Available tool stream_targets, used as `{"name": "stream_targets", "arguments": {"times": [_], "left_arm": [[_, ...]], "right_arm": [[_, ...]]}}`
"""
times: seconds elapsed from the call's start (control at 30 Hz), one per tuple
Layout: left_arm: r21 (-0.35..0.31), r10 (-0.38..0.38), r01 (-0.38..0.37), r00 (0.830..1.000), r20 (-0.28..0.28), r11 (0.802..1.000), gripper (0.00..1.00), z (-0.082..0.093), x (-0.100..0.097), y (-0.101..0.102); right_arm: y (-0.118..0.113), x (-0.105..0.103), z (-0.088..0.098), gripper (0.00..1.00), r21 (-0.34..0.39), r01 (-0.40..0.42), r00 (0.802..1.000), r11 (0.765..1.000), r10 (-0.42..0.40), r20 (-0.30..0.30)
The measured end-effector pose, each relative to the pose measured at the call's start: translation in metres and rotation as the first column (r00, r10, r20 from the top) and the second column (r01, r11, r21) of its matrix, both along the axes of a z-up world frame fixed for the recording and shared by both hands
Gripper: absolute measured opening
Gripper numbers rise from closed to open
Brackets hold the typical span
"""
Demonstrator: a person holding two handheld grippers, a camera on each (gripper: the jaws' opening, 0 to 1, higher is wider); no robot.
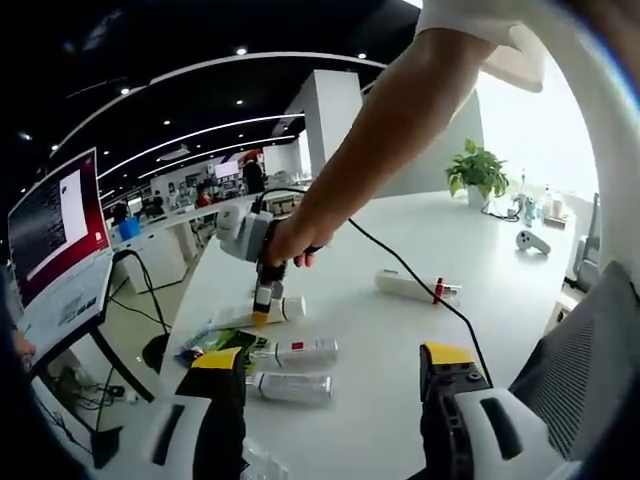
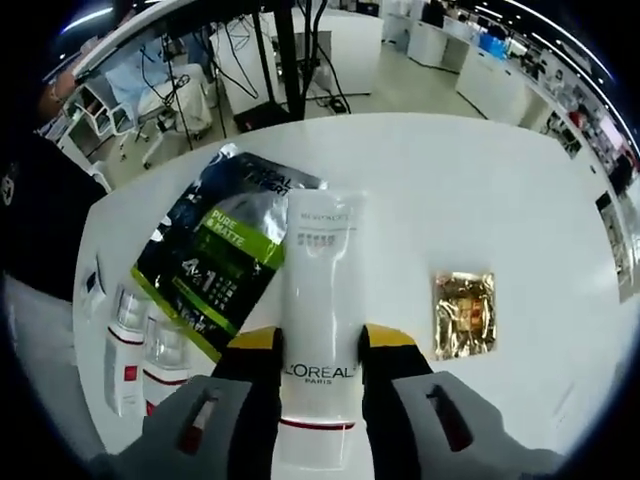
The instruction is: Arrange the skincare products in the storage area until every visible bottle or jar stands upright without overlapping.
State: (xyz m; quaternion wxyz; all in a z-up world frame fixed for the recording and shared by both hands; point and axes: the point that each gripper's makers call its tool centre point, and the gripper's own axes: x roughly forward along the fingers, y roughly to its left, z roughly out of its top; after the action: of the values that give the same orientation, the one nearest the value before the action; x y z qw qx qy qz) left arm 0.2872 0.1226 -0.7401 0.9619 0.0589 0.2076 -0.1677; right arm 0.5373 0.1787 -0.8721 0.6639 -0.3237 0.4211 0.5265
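In the right gripper view a white L'Oreal tube (image 2: 320, 290) lies flat on the white table (image 2: 480, 190), partly over a dark green sachet (image 2: 222, 250). My right gripper (image 2: 325, 340) has its yellow-tipped jaws pressed against both sides of the tube. Two clear bottles with red bands (image 2: 128, 345) lie side by side at the left. In the left gripper view a hand holds that right gripper (image 1: 262, 300) down on the tube (image 1: 285, 310). Two bottles (image 1: 300, 352) (image 1: 292, 386) lie in front of it. My left gripper (image 1: 333, 360) stands open above the table, holding nothing.
A white tube with a red cap (image 1: 415, 288) lies alone further right. A gold sachet (image 2: 464, 314) rests right of the held tube. A monitor (image 1: 60, 225), a potted plant (image 1: 478, 170), a white controller (image 1: 532, 241) and a mesh chair (image 1: 580, 370) ring the table.
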Motion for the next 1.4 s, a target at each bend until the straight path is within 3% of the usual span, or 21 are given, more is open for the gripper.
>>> {"name": "stream_targets", "arguments": {"times": [0.27, 0.47, 0.53, 0.8, 0.97, 1.1, 1.13, 1.3, 1.4], "left_arm": [[0.004, 0.008, -0.008, 1.000, -0.005, 1.000, 0.71, -0.002, 0.000, 0.003], [0.004, 0.014, -0.014, 1.000, -0.004, 1.000, 0.71, -0.001, 0.001, 0.004], [0.005, 0.014, -0.014, 1.000, -0.005, 1.000, 0.71, -0.001, 0.001, 0.004], [0.004, 0.015, -0.015, 1.000, -0.003, 1.000, 0.70, 0.000, 0.000, 0.004], [0.005, 0.014, -0.014, 1.000, -0.003, 1.000, 0.70, 0.000, 0.000, 0.004], [0.004, 0.013, -0.013, 1.000, 0.000, 1.000, 0.71, 0.001, 0.001, 0.004], [0.005, 0.012, -0.012, 1.000, -0.001, 1.000, 0.71, 0.001, 0.001, 0.004], [0.002, 0.011, -0.011, 1.000, 0.006, 1.000, 0.71, 0.003, 0.001, 0.004], [-0.001, 0.011, -0.011, 1.000, 0.013, 1.000, 0.71, 0.005, 0.001, 0.004]], "right_arm": [[-0.001, -0.003, 0.004, 0.16, 0.021, -0.056, 0.998, 0.998, 0.056, 0.028], [-0.006, 0.000, 0.007, 0.09, 0.023, -0.033, 0.999, 0.999, 0.032, 0.021], [-0.009, -0.002, 0.014, 0.09, 0.044, -0.003, 1.000, 0.999, 0.003, 0.001], [-0.012, -0.006, 0.057, 0.09, 0.170, 0.058, 0.998, 0.984, -0.062, 0.014], [-0.018, -0.011, 0.084, 0.09, 0.258, 0.112, 0.993, 0.960, -0.118, 0.011], [-0.029, -0.021, 0.112, 0.09, 0.353, 0.171, 0.984, 0.920, -0.179, -0.010], [-0.036, -0.034, 0.123, 0.09, 0.367, 0.174, 0.983, 0.914, -0.184, -0.007], [-0.054, -0.045, 0.150, 0.09, 0.443, 0.203, 0.975, 0.873, -0.223, -0.005], [-0.069, -0.064, 0.172, 0.10, 0.506, 0.241, 0.965, 0.828, -0.262, -0.031]]}}
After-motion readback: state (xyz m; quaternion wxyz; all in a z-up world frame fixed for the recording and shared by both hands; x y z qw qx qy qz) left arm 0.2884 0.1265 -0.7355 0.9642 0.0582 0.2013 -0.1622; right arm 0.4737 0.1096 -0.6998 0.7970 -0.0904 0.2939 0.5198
